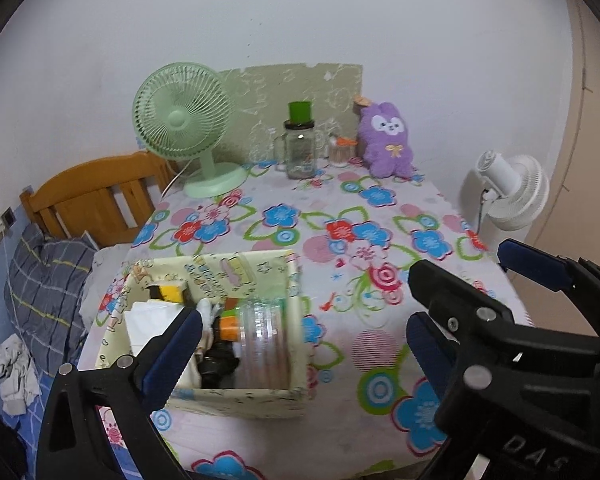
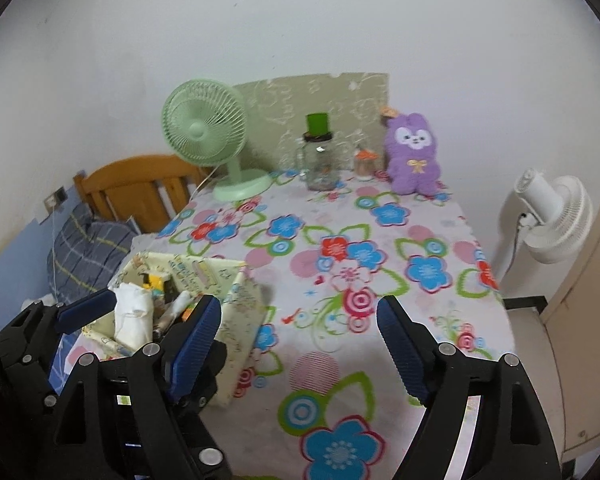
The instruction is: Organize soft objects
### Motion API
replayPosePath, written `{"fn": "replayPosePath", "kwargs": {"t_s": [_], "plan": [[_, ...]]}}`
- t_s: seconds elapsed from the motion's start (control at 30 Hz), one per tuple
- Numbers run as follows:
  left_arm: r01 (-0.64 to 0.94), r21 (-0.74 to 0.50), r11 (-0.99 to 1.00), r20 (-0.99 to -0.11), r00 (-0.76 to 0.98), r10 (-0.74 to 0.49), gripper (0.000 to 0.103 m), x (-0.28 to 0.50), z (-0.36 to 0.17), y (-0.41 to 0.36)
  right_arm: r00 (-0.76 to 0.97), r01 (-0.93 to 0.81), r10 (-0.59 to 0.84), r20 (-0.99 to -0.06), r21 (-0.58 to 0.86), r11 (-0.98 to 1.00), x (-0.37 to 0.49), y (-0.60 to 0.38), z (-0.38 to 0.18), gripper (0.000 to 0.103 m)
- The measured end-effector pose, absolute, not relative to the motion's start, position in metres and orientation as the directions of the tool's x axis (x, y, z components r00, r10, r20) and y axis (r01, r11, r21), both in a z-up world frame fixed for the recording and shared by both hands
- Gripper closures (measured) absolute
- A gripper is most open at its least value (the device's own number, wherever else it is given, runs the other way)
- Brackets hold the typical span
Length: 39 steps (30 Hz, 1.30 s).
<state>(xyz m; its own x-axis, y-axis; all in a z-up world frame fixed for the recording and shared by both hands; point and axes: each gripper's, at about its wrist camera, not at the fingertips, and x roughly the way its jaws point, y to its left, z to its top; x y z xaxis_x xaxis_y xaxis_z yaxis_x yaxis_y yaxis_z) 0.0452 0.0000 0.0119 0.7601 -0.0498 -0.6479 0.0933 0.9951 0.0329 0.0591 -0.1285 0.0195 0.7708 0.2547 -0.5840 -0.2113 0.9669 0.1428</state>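
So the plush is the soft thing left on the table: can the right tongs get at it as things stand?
Probably yes. The right tongs stand open and empty, and only bare tablecloth lies between them and the purple plush at the far edge; the jar stands off to its left.

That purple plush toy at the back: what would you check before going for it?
1. Left gripper jaws open, nothing between them: ok.
2. Right gripper jaws open, nothing between them: ok.
3. Purple plush toy upright and unobstructed: ok.
4. Glass jar stands apart from the toy: ok.
5. Spare room in fabric box: cannot tell.
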Motion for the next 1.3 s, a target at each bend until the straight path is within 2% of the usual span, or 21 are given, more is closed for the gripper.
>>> {"fn": "replayPosePath", "kwargs": {"t_s": [0.2, 0.6, 0.9, 1.3], "plan": [[0.111, 0.042, 0.993, -0.624, 0.779, -0.061, 0.000, 0.034, 0.026, -0.018, 0.814, -0.154, 0.212, -0.541, 0.150, 0.977, 0.041, -0.157, 0.032, 0.015], [0.122, 0.050, 0.991, -0.573, 0.817, -0.072, 0.000, 0.010, 0.048, -0.034, 0.878, -0.049, 0.110, -0.467, 0.140, 0.989, 0.005, -0.200, 0.052, 0.014], [0.080, 0.060, 0.995, -0.534, 0.845, -0.036, 0.000, -0.001, 0.056, -0.028, 0.889, -0.024, 0.089, -0.449, 0.148, 0.989, -0.011, -0.210, 0.055, 0.014], [0.082, 0.056, 0.995, -0.530, 0.847, -0.040, 0.000, -0.005, 0.057, -0.026, 0.891, -0.026, 0.088, -0.445, 0.143, 0.989, -0.018, -0.205, 0.058, 0.014]]}}
